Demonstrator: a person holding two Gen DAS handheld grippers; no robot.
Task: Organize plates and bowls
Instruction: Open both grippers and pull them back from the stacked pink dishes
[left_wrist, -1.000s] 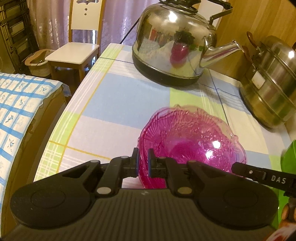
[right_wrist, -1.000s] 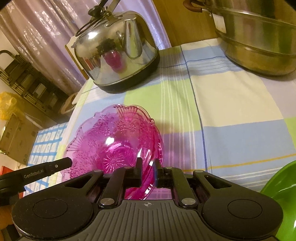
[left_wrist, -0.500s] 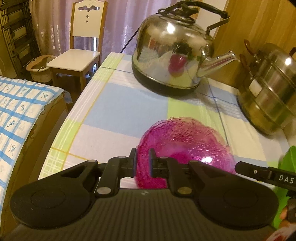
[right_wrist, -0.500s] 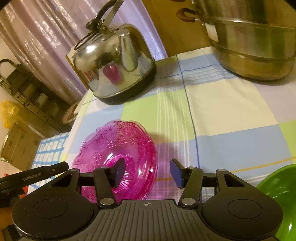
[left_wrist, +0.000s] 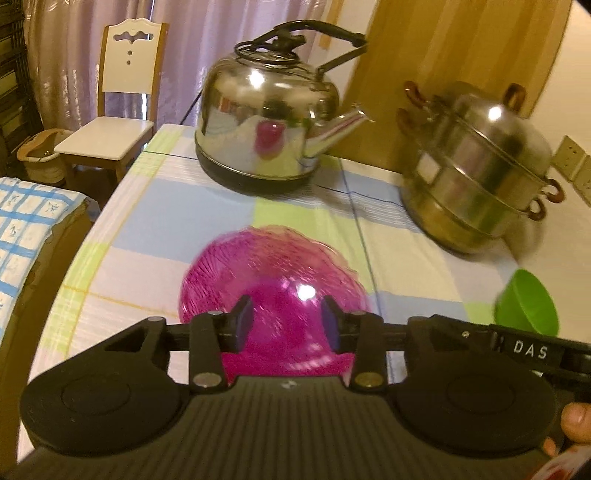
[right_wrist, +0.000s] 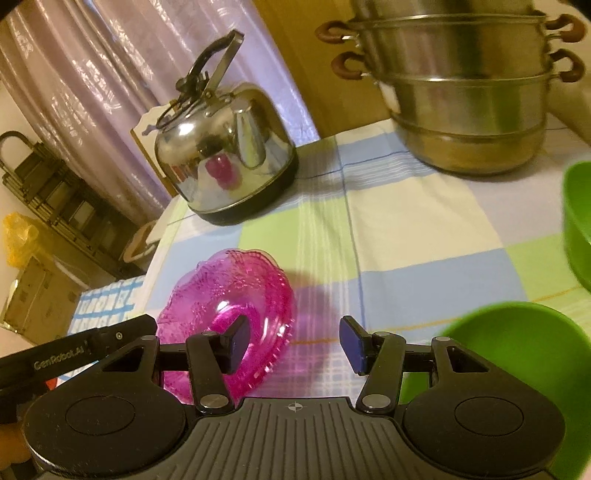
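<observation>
A pink cut-glass dish (left_wrist: 273, 280) lies on the checked tablecloth (left_wrist: 166, 221), blurred in the left wrist view. My left gripper (left_wrist: 287, 325) hovers just above its near rim. Its jaws are opening, and the dish shows in the gap beyond them, but the pads do not touch it. In the right wrist view the same pink dish (right_wrist: 236, 295) sits left of centre. My right gripper (right_wrist: 294, 343) is open and empty, its left finger in front of the dish's edge. Green bowls stand to the right (right_wrist: 517, 350) (right_wrist: 578, 221) (left_wrist: 526, 299).
A steel kettle (left_wrist: 266, 122) (right_wrist: 225, 162) stands at the far middle of the table. A stacked steel steamer pot (left_wrist: 476, 177) (right_wrist: 465, 96) is at the far right. A white chair (left_wrist: 110, 122) and a blue-checked bed (left_wrist: 22, 229) lie beyond the table's left edge.
Both grippers held the tilted pink dish by its rim. The right one opened first, then the left. The dish dropped flat onto the cloth, and both grippers drew back and up.
</observation>
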